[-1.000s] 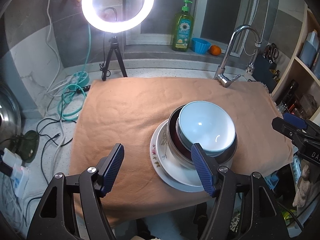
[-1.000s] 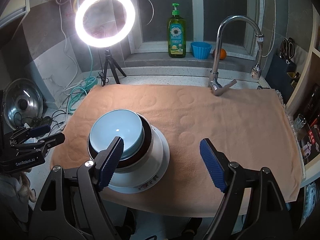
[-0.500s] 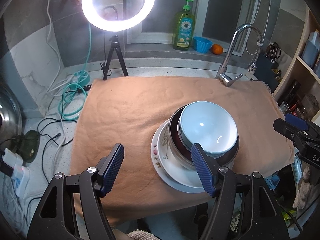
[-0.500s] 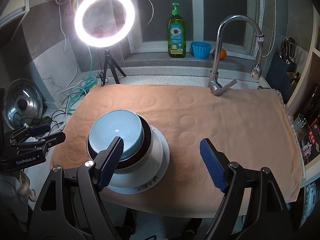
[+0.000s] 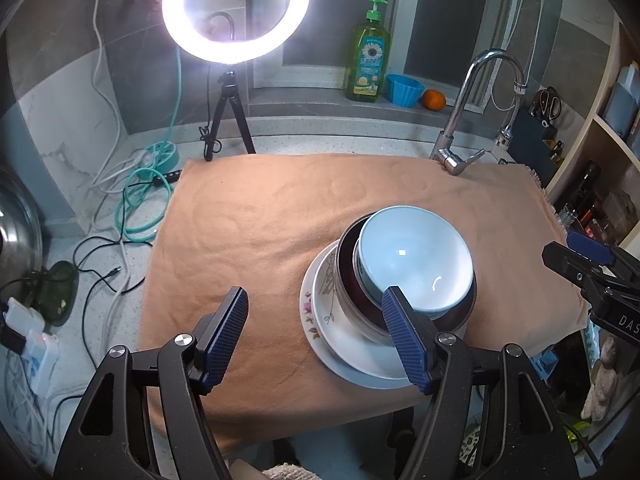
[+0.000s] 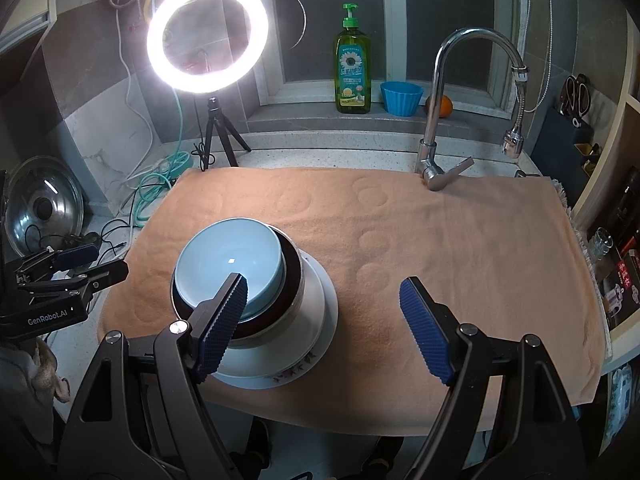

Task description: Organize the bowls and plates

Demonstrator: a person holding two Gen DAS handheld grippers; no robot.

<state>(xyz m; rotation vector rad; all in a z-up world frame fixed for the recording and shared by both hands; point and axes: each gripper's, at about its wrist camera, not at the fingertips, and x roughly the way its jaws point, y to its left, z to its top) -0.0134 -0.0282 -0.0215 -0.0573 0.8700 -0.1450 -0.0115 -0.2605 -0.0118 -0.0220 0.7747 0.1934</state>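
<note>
**Dishes stacked on the towel, both tongs empty**

Nearest the left wrist camera, the left gripper [image 5: 312,334] stands with its two blue ribbed pads apart and nothing between them; only bare towel shows in the gap. Its right-hand pad overlaps the near edge of the dish stack in this view, though whether it touches cannot be told. In the right wrist view, the right gripper [image 6: 324,320] is likewise spread wide and holds nothing, with its left-hand pad drawn across the front of the stack.

The stack sits on the orange towel [image 5: 256,240], toward its near edge. At the bottom lies a white plate [image 5: 344,344] with a flower pattern on its rim. On the plate rests a dark bowl [image 5: 348,276], and nested inside that is a light blue bowl [image 5: 416,256], tilted slightly. From the right wrist camera the same pile appears left of centre: the light blue bowl [image 6: 230,264] on top, the dark bowl's rim [image 6: 294,268] around it, the white plate [image 6: 320,312] beneath.

Beyond the towel, a chrome faucet [image 6: 440,100] rises at the far edge. A lit ring light [image 6: 207,36] on a small tripod stands to the left. On the window ledge behind sit a green soap bottle [image 6: 352,76], a blue cup [image 6: 401,98] and an orange [image 6: 444,107].
</note>
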